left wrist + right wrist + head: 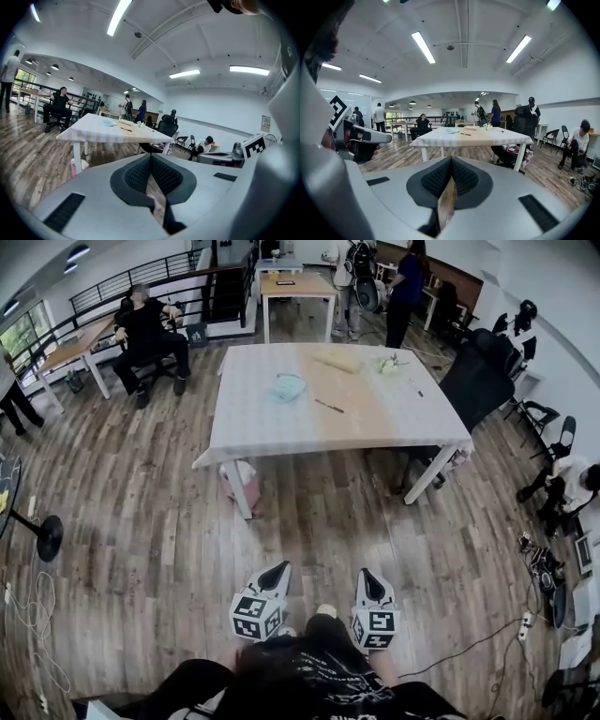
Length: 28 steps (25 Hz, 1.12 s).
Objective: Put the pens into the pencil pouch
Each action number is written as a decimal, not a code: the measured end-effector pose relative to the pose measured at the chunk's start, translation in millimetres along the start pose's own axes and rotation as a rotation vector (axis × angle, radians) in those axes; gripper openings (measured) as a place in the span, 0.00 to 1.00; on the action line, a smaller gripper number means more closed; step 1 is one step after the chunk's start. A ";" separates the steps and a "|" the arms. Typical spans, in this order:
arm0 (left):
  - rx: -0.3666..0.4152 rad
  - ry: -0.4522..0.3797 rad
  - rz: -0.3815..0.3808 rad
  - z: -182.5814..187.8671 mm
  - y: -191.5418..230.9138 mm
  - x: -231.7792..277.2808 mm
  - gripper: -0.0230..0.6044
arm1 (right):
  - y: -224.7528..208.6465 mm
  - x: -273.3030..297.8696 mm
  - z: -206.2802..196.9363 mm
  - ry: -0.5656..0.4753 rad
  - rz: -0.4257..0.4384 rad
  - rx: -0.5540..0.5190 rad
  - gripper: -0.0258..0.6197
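Far across the wooden floor (169, 549) from the person, the table (281, 427) carries what the task needs. A dark pen (329, 406) lies near its middle and a smaller pen (419, 391) seems to lie toward its right side. Behind them lie a crumpled pale blue thing (289, 386) and a tan oblong thing (337, 360); which of these two is the pouch I cannot tell at this range. The left gripper (277, 570) and the right gripper (368, 576) hang low and close to the body. Both gripper views show each pair of jaws pressed together with nothing between them. The step in hand looks like the approach. Done well, it would mean walking up to the near long edge, facing the dark pen squarely, and spreading a pair of jaws only once above the tabletop, so that the pads meet the barrel across its length. The straight line over the boards to that edge shows nothing in the way. A pink thing (242, 479) sits by the near left leg, a black chair (473, 381) crowds the table's right end, and cables (487, 638) trail over the floor on the right, so a middle path looks safest.
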<state>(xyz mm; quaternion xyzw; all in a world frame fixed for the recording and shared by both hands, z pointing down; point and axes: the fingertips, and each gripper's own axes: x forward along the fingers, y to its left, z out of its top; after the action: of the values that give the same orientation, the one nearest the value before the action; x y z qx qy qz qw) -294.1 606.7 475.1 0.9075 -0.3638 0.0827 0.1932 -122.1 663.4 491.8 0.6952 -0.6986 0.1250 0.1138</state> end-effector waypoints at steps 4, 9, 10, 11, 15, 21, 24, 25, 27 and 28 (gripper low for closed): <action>-0.033 -0.011 0.037 -1.0 19.7 14.6 0.07 | -1.7 24.6 -4.3 0.008 0.024 -0.007 0.05; -0.060 -0.023 0.074 9.6 36.0 53.0 0.07 | -23.7 68.3 3.0 0.015 0.054 -0.016 0.05; -0.069 -0.020 0.079 12.3 38.1 63.6 0.07 | -30.7 78.2 6.5 0.018 0.060 -0.019 0.05; -0.078 -0.014 0.082 13.9 39.2 75.2 0.07 | -39.0 88.0 10.1 0.021 0.066 -0.023 0.05; -0.080 0.008 0.098 20.8 37.7 122.1 0.07 | -76.6 125.1 25.3 0.015 0.088 -0.035 0.05; -0.038 -0.002 0.118 50.6 35.4 199.0 0.07 | -135.4 182.3 43.5 0.008 0.109 -0.032 0.05; -0.044 -0.007 0.141 59.6 34.6 224.6 0.07 | -155.3 204.1 47.2 0.018 0.138 -0.038 0.05; -0.048 -0.010 0.151 62.2 34.6 232.1 0.07 | -161.0 211.2 49.0 0.019 0.150 -0.042 0.05; -0.050 -0.020 0.171 68.3 34.8 246.8 0.07 | -172.0 225.0 54.2 0.018 0.175 -0.049 0.05; -0.052 -0.026 0.180 71.4 34.6 254.5 0.07 | -177.6 231.3 57.2 0.016 0.187 -0.052 0.05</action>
<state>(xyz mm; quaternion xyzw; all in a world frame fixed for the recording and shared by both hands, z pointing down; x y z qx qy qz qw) -133.7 394.6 494.0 0.8668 -0.4485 0.0783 0.2035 54.5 425.9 517.8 0.6229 -0.7624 0.1224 0.1253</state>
